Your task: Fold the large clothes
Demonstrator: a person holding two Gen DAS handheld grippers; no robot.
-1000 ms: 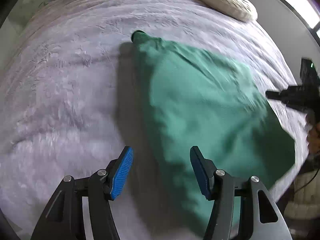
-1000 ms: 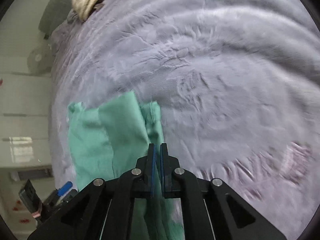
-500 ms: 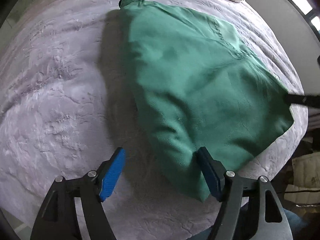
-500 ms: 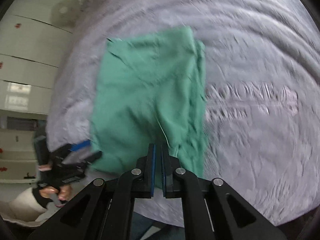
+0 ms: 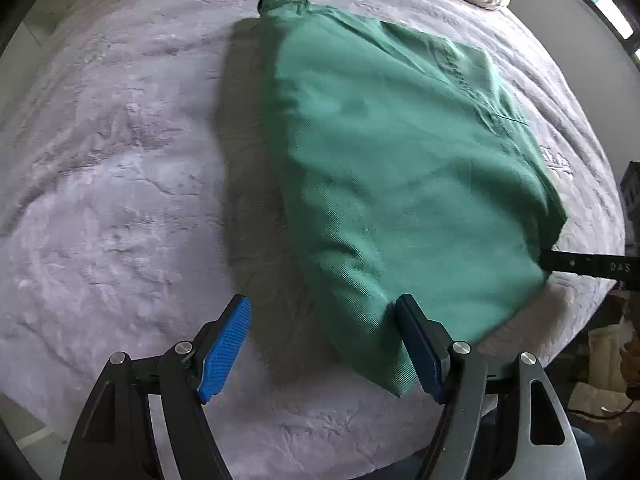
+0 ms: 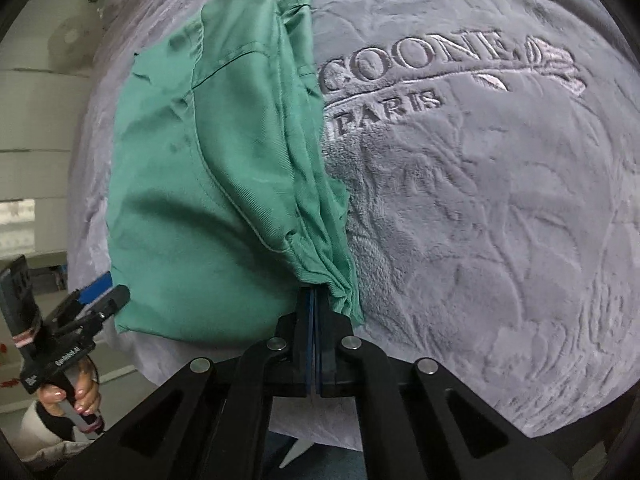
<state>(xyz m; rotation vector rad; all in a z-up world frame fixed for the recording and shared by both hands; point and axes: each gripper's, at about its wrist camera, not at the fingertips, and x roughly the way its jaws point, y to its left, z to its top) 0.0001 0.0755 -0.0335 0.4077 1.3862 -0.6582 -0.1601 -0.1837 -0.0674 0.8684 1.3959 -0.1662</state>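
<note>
Bed (image 5: 120,208), grey plush cover, embroidered lettering. Green garment (image 5: 400,184): folded, lying ahead of both grippers. Left gripper (image 5: 324,344): fingers spread wide, just opened, garment's near corner between them, unpressed. Right gripper (image 6: 314,300): fingers pressed together, pinching garment's bunched edge.

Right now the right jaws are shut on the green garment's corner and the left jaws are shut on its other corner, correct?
Not quite. The left gripper has its jaws open, pressing nothing, as the left wrist view shows. The right gripper is indeed shut on the green garment.
</note>
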